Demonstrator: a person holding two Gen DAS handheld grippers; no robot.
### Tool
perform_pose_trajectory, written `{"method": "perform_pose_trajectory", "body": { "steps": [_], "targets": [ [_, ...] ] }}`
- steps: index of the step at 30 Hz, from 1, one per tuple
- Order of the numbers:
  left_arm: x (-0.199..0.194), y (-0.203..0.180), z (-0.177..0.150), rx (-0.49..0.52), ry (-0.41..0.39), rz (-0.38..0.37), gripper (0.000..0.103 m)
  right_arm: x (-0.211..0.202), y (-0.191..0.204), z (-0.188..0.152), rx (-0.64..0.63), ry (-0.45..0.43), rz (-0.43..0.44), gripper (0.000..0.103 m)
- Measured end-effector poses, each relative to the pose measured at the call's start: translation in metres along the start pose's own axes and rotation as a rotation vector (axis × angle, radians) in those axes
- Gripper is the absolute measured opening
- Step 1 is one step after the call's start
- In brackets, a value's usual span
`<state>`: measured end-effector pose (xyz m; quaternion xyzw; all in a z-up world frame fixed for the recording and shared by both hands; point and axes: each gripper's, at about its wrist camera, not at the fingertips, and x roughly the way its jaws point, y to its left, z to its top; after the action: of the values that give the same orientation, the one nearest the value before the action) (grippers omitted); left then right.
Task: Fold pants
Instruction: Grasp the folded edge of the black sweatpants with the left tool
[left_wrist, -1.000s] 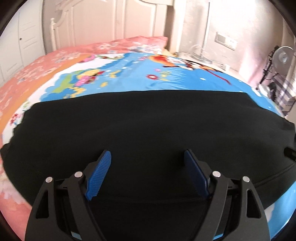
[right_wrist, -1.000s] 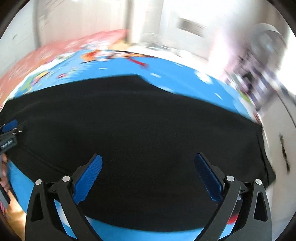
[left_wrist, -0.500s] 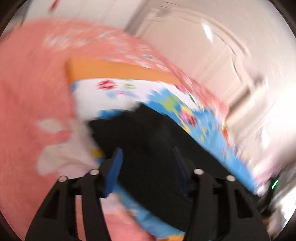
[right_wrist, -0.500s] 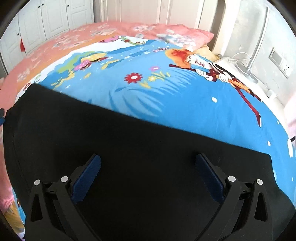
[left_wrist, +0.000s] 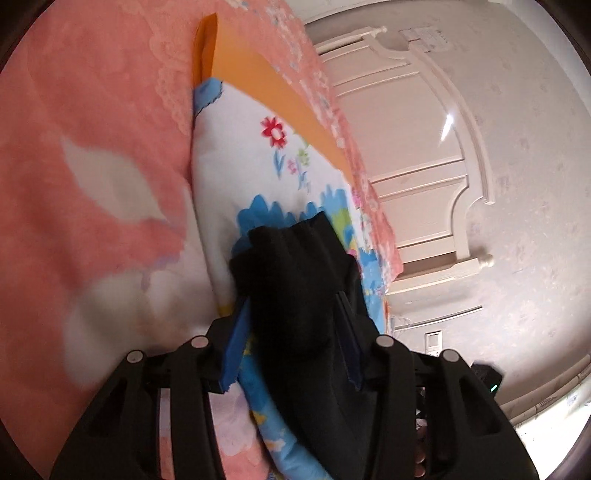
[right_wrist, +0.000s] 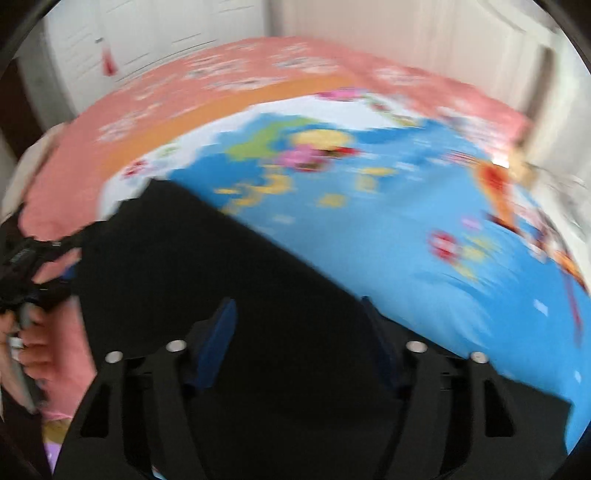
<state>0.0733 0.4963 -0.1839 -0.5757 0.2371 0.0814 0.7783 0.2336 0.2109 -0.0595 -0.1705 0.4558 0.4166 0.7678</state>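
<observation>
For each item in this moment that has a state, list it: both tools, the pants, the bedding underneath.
Left tool: partly closed around a bunched end of the pants; firm clamp not confirmable.
Right tool: open, fingers apart over the pants, holding nothing.
Pants: black, lying mostly flat on the quilt, one end gathered at the left tool.
Quilt: blue cartoon print, spread over the bed.
Pink bedsheet: spread flat under the quilt.

We see plain black pants (left_wrist: 295, 295) on a bright blue cartoon quilt (right_wrist: 406, 243) with white patches, red, pink and yellow flowers and an orange border. Under it lies a salmon-pink bedspread (left_wrist: 92, 129) with pale blotches. The 2 grippers are black with blue pads (left_wrist: 236, 343). The headboard (left_wrist: 424, 155) is cream.
</observation>
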Motion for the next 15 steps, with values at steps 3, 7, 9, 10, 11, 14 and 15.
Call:
{"method": "perform_pose_trajectory", "body": {
  "steps": [3, 7, 9, 10, 11, 14, 15],
  "targets": [
    [0.007, 0.006, 0.004, -0.022, 0.017, -0.032, 0.038, 0.023, 0.029, 0.021, -0.013, 0.024, 0.069, 0.052],
    [0.013, 0.006, 0.01, 0.02, 0.044, -0.063, 0.038, 0.054, 0.053, 0.041, -0.02, 0.045, 0.06, 0.048],
    [0.017, 0.005, 0.011, 0.053, 0.055, -0.076, 0.038, 0.066, 0.053, 0.049, -0.003, 0.031, 0.001, 0.048],
    [0.018, 0.005, 0.011, 0.06, 0.057, -0.08, 0.037, 0.07, 0.054, 0.049, -0.006, 0.025, -0.028, 0.048],
    [0.019, 0.005, 0.011, 0.068, 0.06, -0.086, 0.037, 0.074, 0.058, 0.048, -0.023, 0.013, -0.061, 0.048],
    [0.023, 0.003, 0.011, 0.081, 0.062, -0.085, 0.038, 0.077, 0.068, 0.04, -0.086, -0.027, -0.131, 0.051],
    [0.024, 0.002, 0.011, 0.085, 0.06, -0.088, 0.038, 0.076, 0.068, 0.04, -0.086, -0.029, -0.137, 0.052]
  ]
}}
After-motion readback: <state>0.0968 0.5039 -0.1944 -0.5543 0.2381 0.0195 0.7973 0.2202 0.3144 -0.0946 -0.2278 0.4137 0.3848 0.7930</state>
